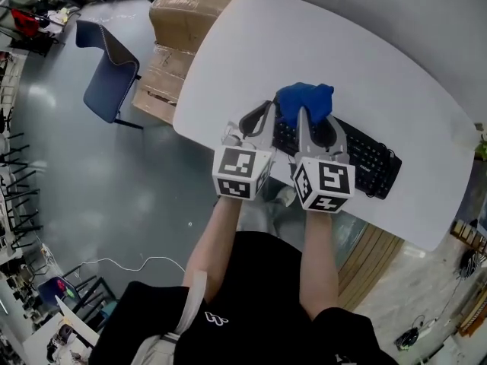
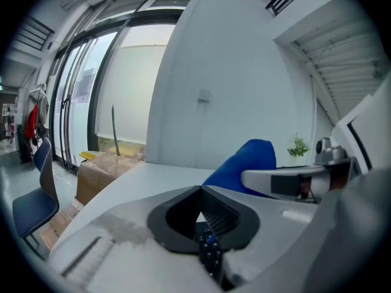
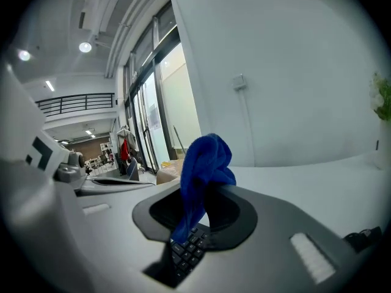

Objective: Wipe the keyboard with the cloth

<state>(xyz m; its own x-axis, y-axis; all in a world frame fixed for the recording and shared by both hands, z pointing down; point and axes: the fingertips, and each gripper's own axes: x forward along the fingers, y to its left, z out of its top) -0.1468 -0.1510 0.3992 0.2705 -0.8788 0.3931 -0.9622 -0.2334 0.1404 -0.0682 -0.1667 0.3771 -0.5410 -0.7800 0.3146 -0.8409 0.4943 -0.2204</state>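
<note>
A black keyboard (image 1: pixel 367 163) lies near the front edge of the white table (image 1: pixel 251 44). My right gripper (image 1: pixel 314 122) is shut on a bunched blue cloth (image 1: pixel 304 101), which it holds over the keyboard's left end. In the right gripper view the cloth (image 3: pixel 204 160) hangs between the jaws (image 3: pixel 194 194), with the keys (image 3: pixel 186 252) just beneath. My left gripper (image 1: pixel 266 116) is close beside it on the left, jaws together with nothing between them (image 2: pixel 200 191). The left gripper view also shows keys (image 2: pixel 211 255) below, the cloth (image 2: pixel 241 163) and the right gripper (image 2: pixel 293 182) on the right.
A blue chair (image 1: pixel 106 74) and stacked cardboard boxes (image 1: pixel 183 21) stand on the floor beyond the table's left edge. A small plant (image 2: pixel 298 146) sits at the far side. The person's arms reach in from the near edge.
</note>
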